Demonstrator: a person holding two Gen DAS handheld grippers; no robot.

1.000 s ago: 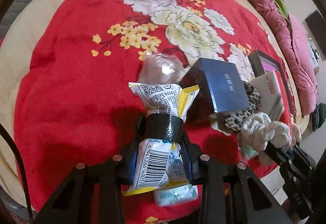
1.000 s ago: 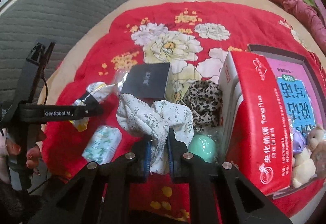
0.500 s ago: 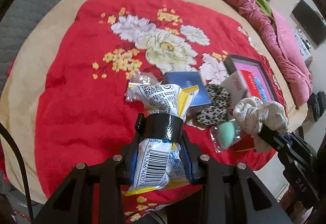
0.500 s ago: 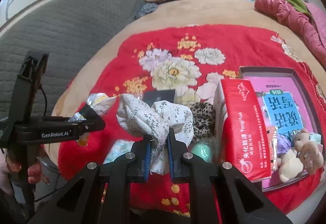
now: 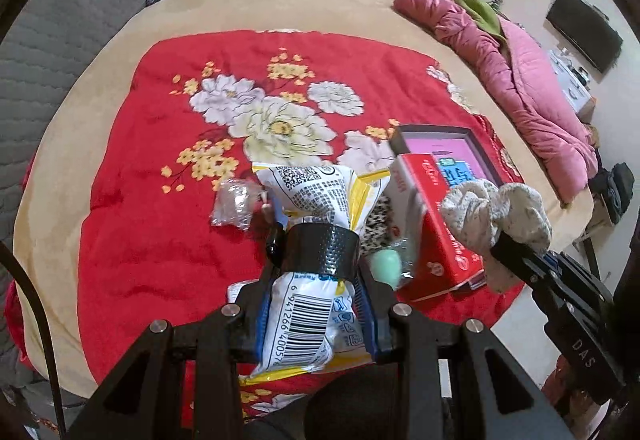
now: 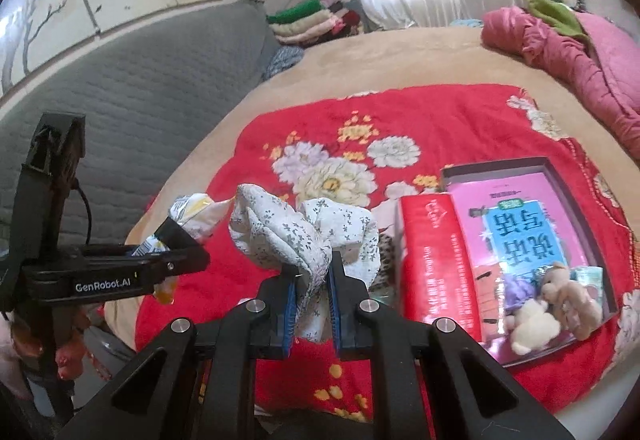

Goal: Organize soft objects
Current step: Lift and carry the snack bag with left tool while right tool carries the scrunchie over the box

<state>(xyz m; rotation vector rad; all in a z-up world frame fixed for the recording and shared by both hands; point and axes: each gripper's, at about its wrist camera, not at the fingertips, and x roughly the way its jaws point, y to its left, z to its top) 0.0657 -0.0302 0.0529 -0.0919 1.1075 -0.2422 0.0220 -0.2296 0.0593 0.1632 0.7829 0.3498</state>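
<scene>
My left gripper point(image 5: 318, 272) is shut on a white and yellow snack packet point(image 5: 316, 196) with a barcode and a black band around its middle. It hangs well above the red floral blanket point(image 5: 160, 224). My right gripper point(image 6: 312, 276) is shut on a crumpled white floral cloth point(image 6: 288, 232), also lifted above the bed. The left wrist view shows that cloth point(image 5: 496, 212) at the right, over a red tissue box point(image 5: 432, 240). In the right wrist view the left gripper point(image 6: 180, 244) and its packet point(image 6: 192, 210) are at the left.
An open grey box point(image 6: 496, 166) holds a pink book and small plush toys point(image 6: 560, 296), with the red tissue box point(image 6: 432, 260) against it. A leopard-print piece point(image 5: 376, 220), a mint green ball point(image 5: 386, 264) and a clear plastic bag point(image 5: 234, 202) lie on the blanket. A pink quilt point(image 5: 520, 80) lies far right.
Both grippers have risen away from the blanket with the packet and the cloth still held. The things on the bed look smaller and more of the room shows.
</scene>
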